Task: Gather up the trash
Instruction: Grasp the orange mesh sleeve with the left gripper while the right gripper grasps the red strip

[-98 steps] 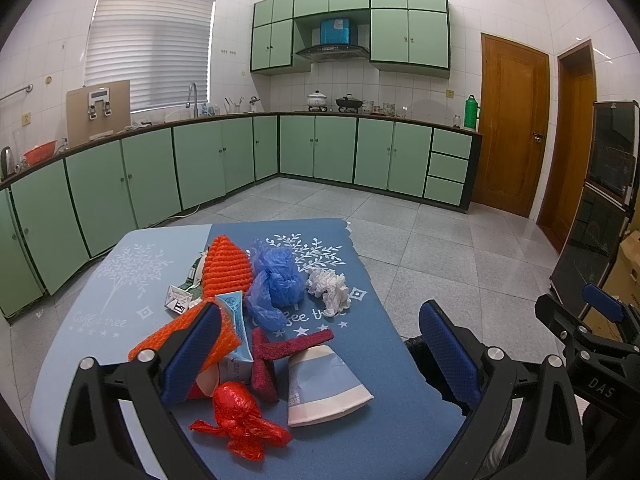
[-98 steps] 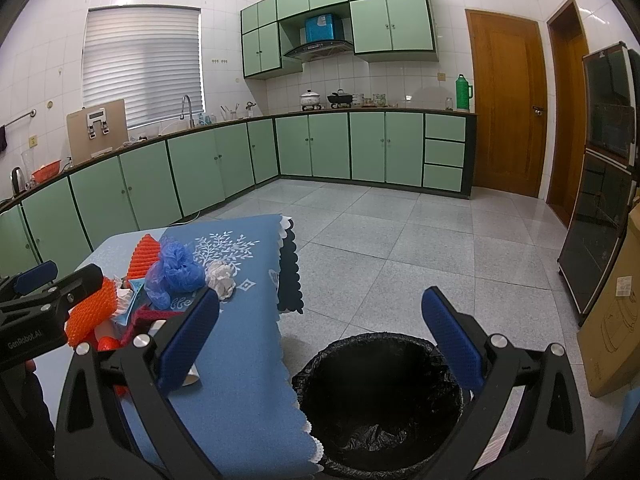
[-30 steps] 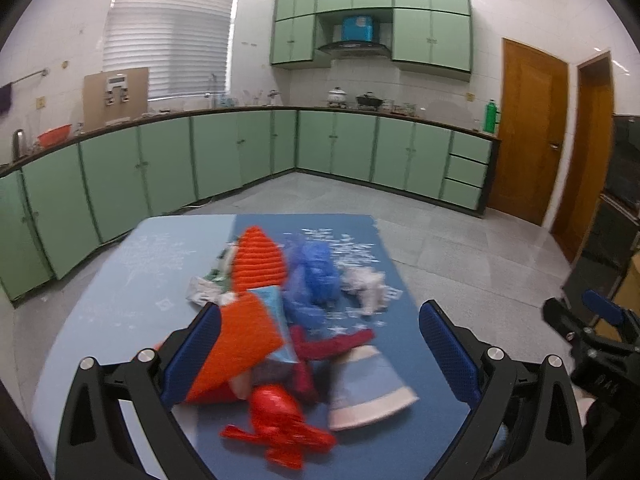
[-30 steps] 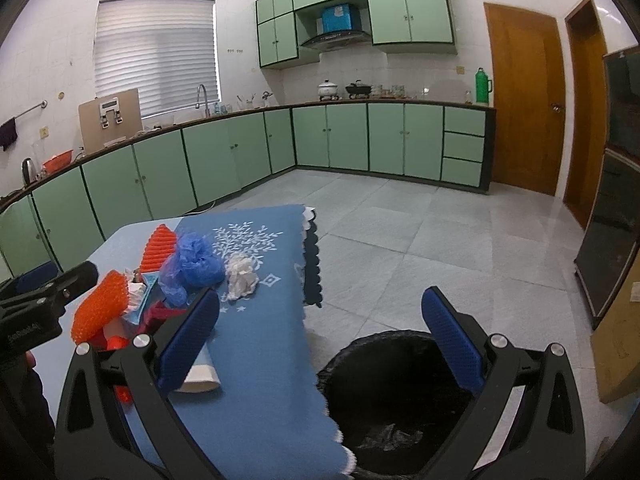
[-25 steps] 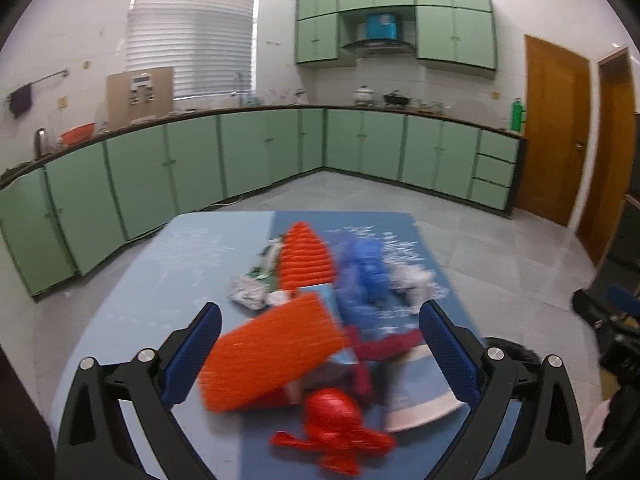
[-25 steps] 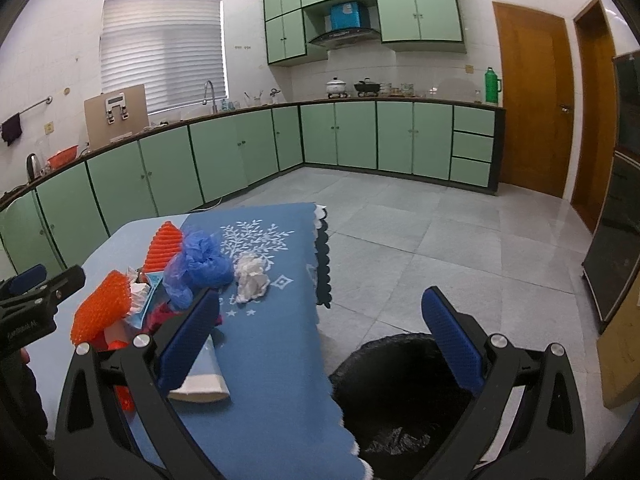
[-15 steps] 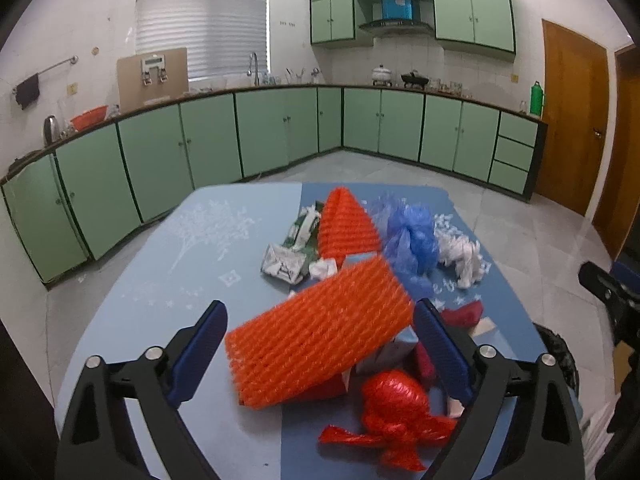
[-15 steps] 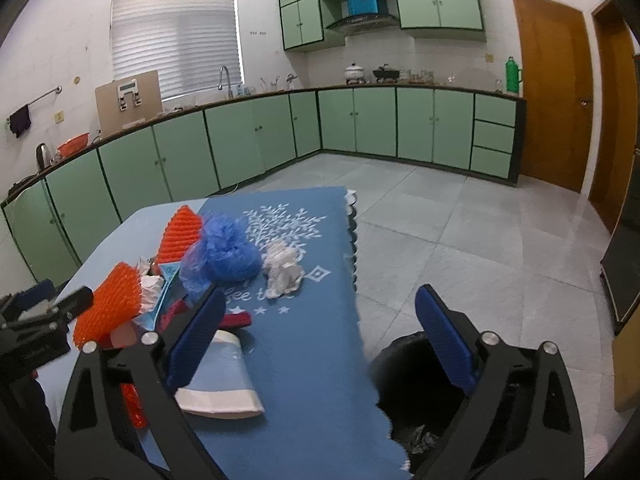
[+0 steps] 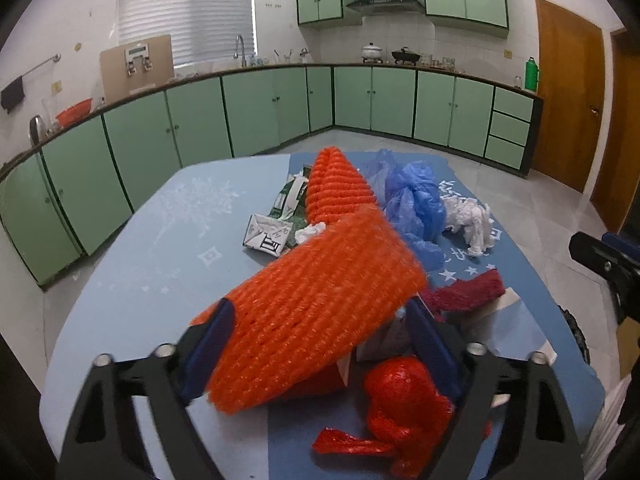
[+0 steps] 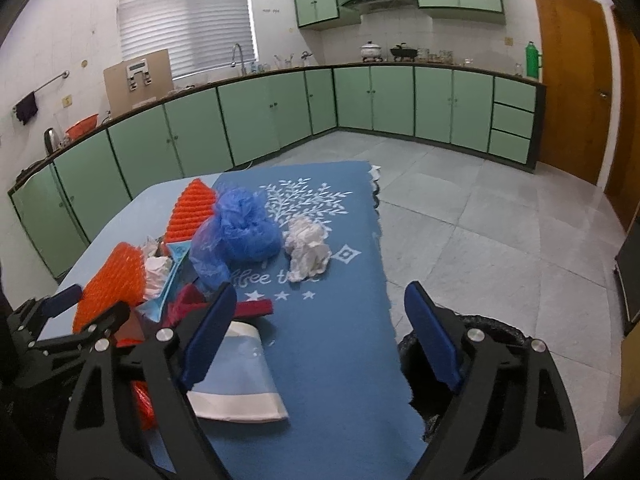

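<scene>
A pile of trash lies on the blue table [image 9: 132, 264]. An orange foam net [image 9: 320, 304] lies between the fingers of my left gripper [image 9: 320, 344], whose jaws stand open around it, close to its sides. Below it sits a red plastic bag [image 9: 404, 404]. Behind are a second orange net [image 9: 336, 184], a blue plastic bag [image 9: 412, 200], a white crumpled tissue [image 9: 472, 216] and a small carton [image 9: 266, 234]. My right gripper [image 10: 316, 340] is open and empty above the table's edge, near a flattened paper cup [image 10: 236, 376]. The black trash bin [image 10: 424, 376] stands on the floor beside the table.
Green kitchen cabinets [image 10: 260, 116] line the far walls. Wooden doors [image 10: 568, 76] stand at the right. The tiled floor [image 10: 480, 216] spreads right of the table. The left gripper's body [image 10: 60, 332] shows at the left in the right wrist view.
My left gripper has moved left and forward onto the orange foam net, and its fingers have narrowed around it. My right gripper has swung left, over the table.
</scene>
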### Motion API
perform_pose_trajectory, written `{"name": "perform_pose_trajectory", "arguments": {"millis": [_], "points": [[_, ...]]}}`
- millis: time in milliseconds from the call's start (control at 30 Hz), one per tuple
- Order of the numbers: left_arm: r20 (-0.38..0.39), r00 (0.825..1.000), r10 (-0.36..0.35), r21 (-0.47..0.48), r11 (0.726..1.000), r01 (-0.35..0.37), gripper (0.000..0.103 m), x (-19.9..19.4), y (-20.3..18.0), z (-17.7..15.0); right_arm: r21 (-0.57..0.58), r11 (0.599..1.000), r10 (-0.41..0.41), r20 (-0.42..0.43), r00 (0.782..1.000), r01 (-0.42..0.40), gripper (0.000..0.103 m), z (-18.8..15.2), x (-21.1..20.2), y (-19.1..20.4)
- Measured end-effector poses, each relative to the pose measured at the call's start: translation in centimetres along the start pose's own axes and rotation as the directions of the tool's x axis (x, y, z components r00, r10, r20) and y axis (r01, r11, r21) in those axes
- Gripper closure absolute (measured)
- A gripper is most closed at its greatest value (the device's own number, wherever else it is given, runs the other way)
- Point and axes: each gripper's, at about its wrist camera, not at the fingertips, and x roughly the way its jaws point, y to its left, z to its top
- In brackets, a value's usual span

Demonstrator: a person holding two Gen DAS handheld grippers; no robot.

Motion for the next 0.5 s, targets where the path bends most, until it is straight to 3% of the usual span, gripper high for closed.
{"name": "perform_pose_trajectory", "arguments": {"millis": [133,233,500], "points": [[-0.013,1.0,-0.027,-0.016,1.0,0.027,0.053,0.6,0.8,0.2,-0.033,0.999,0.042,-0.017,0.999,-0.042,0.019,0.0,0.7,1.2],[-0.003,0.999,-0.04,-0.033,0.999,0.04,0.067,0.5,1.2,0.3,-0.046,0.995,0.089,-0.035,0.995,-0.091,0.014,-0.1,1.4,2.1],[0.005,0.999,-0.033,-0.067,0.997,0.033,0.085,0.2,2.4,0.5,-0.082,0.986,0.136,-0.089,0.987,-0.143,0.012,-0.3,3.3,4.2]]}}
